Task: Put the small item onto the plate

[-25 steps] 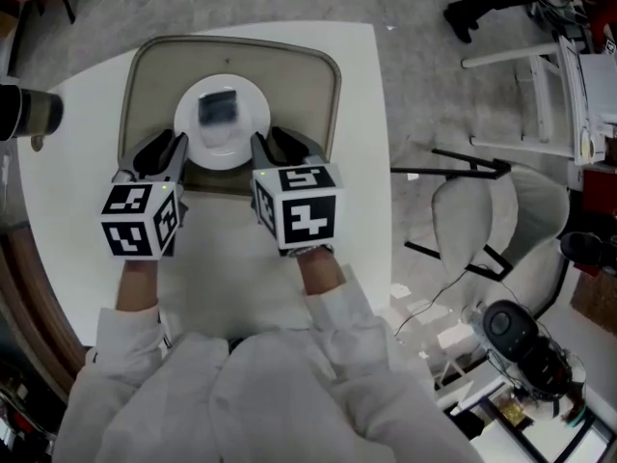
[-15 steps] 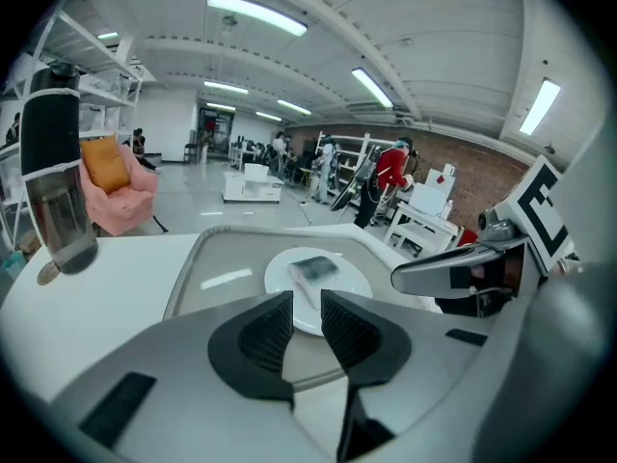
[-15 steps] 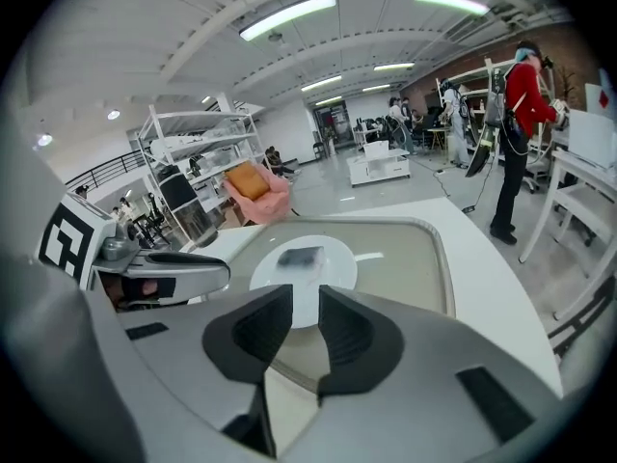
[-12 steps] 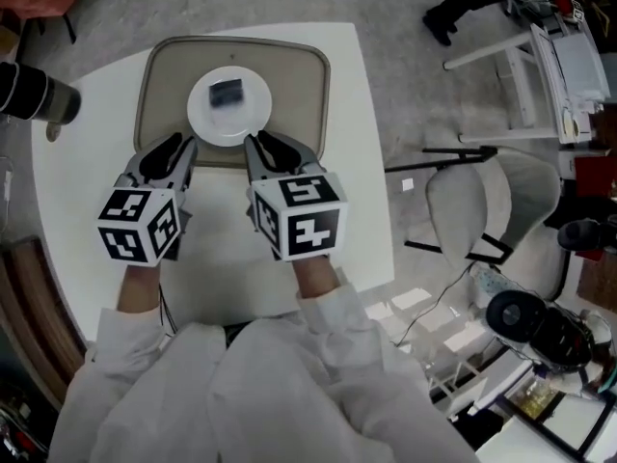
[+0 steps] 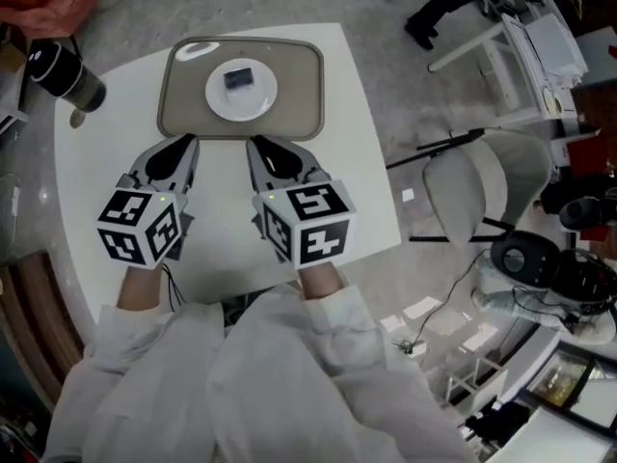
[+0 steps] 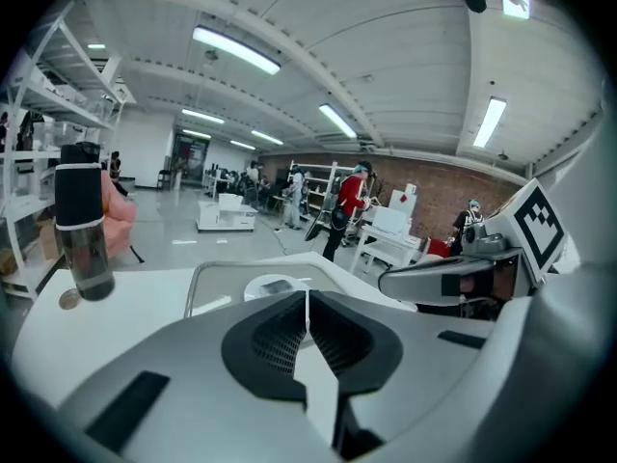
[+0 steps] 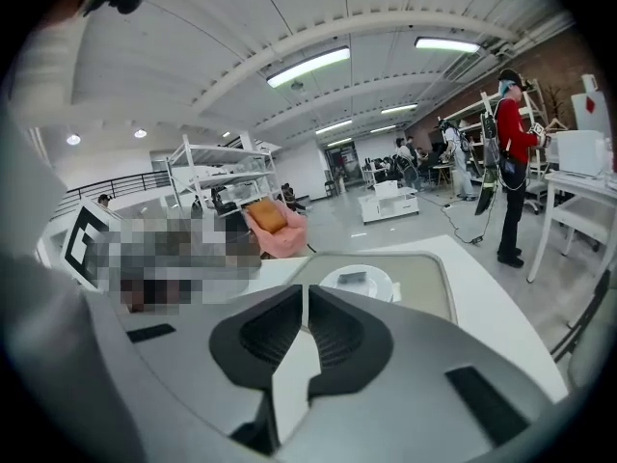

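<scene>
On the plate (image 5: 254, 108), within the tray (image 5: 183, 109), lies the small item (image 5: 239, 77). Left gripper (image 5: 183, 147) and right gripper (image 5: 262, 147) hover just short of the tray, fingers (image 5: 166, 164) clenched on nothing.

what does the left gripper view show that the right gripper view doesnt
Only the left gripper view: the dark bottle standing upright, and the right marker cube. Only the right gripper view: the left marker cube. Both: the tray, the white plate with the small item on it, a person in red; the left tool and the right tool each show shut, empty jaws.
</scene>
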The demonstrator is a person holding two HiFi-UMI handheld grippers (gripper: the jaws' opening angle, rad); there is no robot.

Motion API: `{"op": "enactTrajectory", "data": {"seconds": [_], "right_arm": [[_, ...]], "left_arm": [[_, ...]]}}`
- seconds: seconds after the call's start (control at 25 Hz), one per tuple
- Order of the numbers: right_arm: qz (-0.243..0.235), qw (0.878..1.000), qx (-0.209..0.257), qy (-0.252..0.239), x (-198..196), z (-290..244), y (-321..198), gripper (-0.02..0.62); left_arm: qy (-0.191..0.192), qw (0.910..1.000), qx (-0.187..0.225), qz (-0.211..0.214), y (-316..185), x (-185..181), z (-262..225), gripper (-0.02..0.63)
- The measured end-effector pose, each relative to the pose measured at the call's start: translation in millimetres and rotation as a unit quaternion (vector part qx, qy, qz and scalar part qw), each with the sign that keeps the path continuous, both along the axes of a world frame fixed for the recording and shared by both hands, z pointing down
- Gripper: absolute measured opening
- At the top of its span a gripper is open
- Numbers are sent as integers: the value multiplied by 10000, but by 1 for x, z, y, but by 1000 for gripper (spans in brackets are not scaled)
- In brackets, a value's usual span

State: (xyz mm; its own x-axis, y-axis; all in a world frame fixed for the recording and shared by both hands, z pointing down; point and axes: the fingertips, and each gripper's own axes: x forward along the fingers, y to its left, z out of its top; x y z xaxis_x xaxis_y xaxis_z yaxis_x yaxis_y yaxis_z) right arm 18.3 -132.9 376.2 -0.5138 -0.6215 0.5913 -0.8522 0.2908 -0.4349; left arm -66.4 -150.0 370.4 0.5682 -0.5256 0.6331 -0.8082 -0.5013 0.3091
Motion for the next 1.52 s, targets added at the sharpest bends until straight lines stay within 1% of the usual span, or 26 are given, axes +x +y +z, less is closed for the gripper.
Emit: {"op": "enactTrajectory", "data": {"seconds": [0.08,0.16,0.32,0.48,0.56,0.72,0.84,0.92,1.24,1.52], "right_arm": [[-59,9998,51,-204,-8,-13,14,28],[-63,9996,74,-275,-14,-23,28,26],[-129,9996,138,-199,-25,-41,55,24],[-353,9992,164,-111,-45,-52,85,23],[-355,9991,199,-131,-54,-59,98,21],[-270,9988,393,-99,-64,-73,113,17],[-57,9983,581,-4,-63,-83,119,15],[-27,9983,589,-24,-65,-87,124,15],[-336,9986,417,-34,-77,-81,145,15],[-436,9980,446,-33,-77,-79,145,15]], "left_arm": [[85,9998,27,195,15,0,-12,15],[207,9991,72,360,29,-1,-25,12],[374,9975,126,581,58,-5,-46,11],[633,9954,-49,716,89,-9,-58,11],[775,9940,-99,762,103,-13,-65,11],[875,9919,-97,915,126,-19,-76,11],[888,9912,-61,983,137,-25,-82,11],[891,9908,-46,1015,142,-29,-86,11],[744,9896,-116,1228,167,-31,-79,11],[703,9906,-232,1150,171,-30,-73,11]]}}
